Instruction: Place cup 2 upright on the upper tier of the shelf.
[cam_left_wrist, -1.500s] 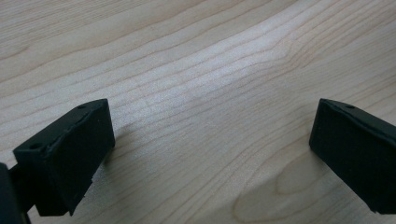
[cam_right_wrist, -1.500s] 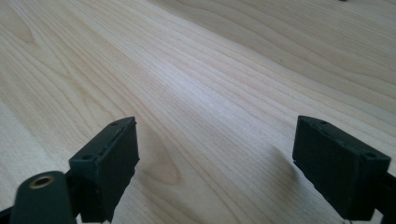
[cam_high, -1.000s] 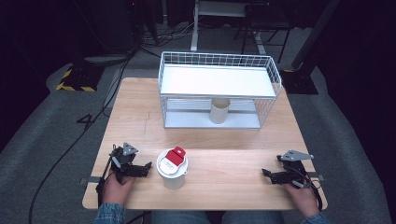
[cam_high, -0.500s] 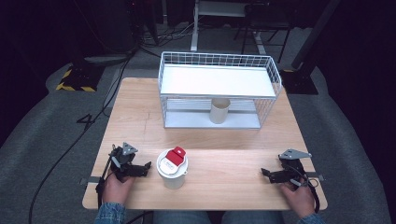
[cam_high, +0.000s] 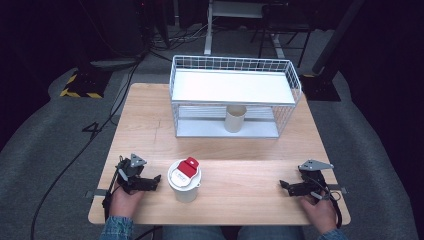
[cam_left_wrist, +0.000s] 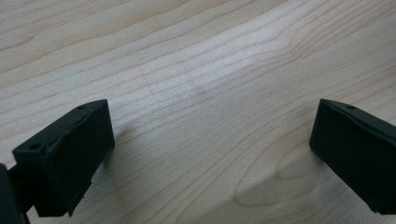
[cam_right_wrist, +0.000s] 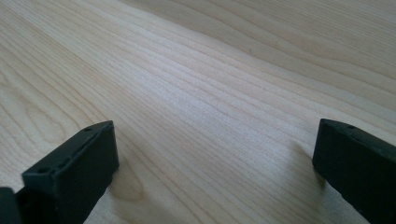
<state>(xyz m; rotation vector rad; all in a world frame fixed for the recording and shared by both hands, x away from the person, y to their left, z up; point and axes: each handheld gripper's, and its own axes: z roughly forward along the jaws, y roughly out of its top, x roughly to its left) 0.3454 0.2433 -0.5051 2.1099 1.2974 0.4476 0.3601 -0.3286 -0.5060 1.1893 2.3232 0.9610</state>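
Note:
A white lidded cup (cam_high: 184, 179) with a red piece (cam_high: 188, 166) on its lid stands near the front of the wooden table (cam_high: 240, 165). My left gripper (cam_high: 155, 181) lies just left of the cup and points at it. It is open, with bare wood between its jaws in the left gripper view (cam_left_wrist: 210, 140). At the front right, my right gripper (cam_high: 284, 186) rests low on the table. Its jaws have just been opening and now stand wide with nothing between them (cam_right_wrist: 215, 158).
A white wire rack (cam_high: 235, 95) with a flat white shelf stands at the back of the table. A beige cup (cam_high: 235, 119) stands under that shelf. Dark floor with cables surrounds the table.

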